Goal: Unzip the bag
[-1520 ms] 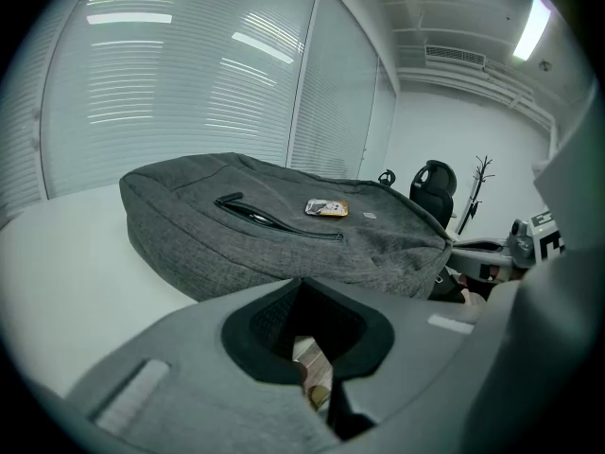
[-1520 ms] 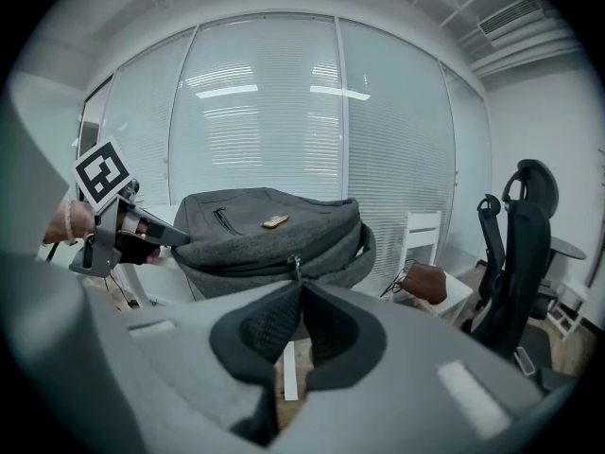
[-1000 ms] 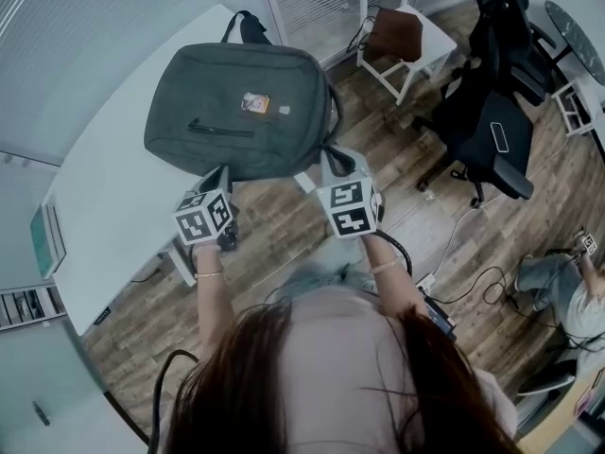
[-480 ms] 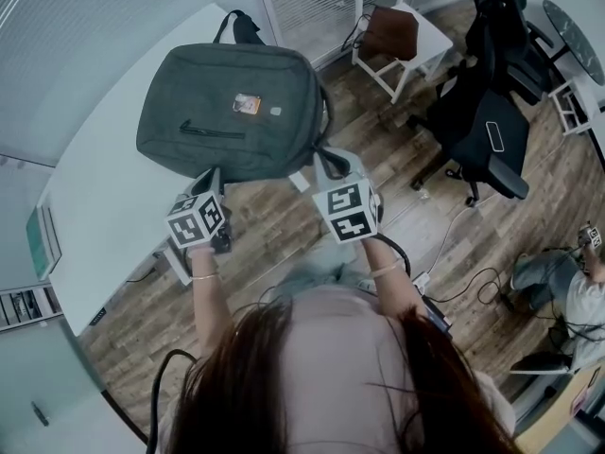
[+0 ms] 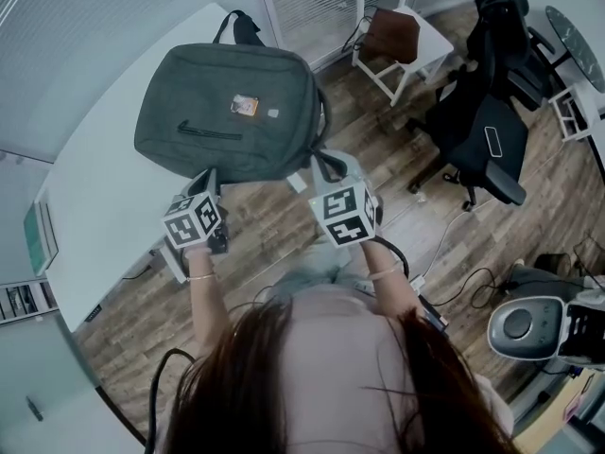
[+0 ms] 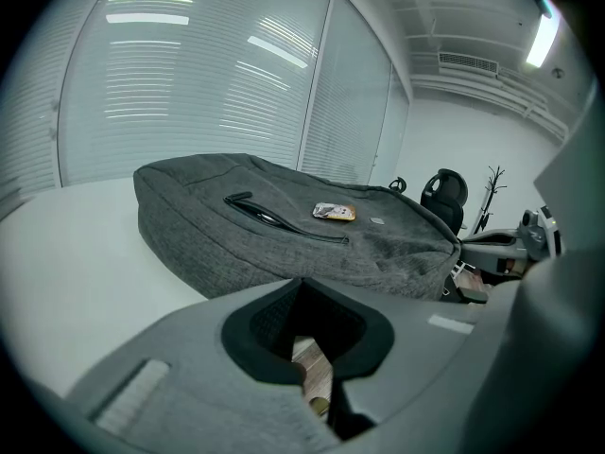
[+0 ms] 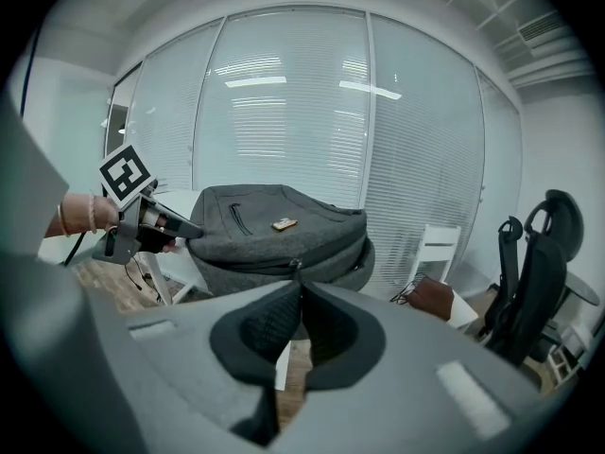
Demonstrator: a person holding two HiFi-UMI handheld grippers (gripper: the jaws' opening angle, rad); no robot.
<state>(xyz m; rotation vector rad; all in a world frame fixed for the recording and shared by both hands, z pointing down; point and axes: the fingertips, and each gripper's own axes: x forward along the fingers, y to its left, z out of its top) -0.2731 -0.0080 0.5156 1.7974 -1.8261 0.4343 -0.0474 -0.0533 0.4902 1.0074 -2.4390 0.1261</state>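
**Head view:** the dark grey fabric backpack (image 5: 227,112) lies flat on the white table (image 5: 95,216) at upper left. Its near corner juts past the table edge, presumably so that the side zip faces the person. The left gripper (image 5: 210,180) and right gripper (image 5: 327,165) are held side by side at that edge, both slanting downward.

**Left gripper view:** the jaws are closed together on nothing, and the bag fills mid-frame just beyond them.

**Right gripper view:** the jaws are likewise pressed together and empty, aimed at the small metal zip pull (image 7: 295,265) at centre frame, judged to be the next target.
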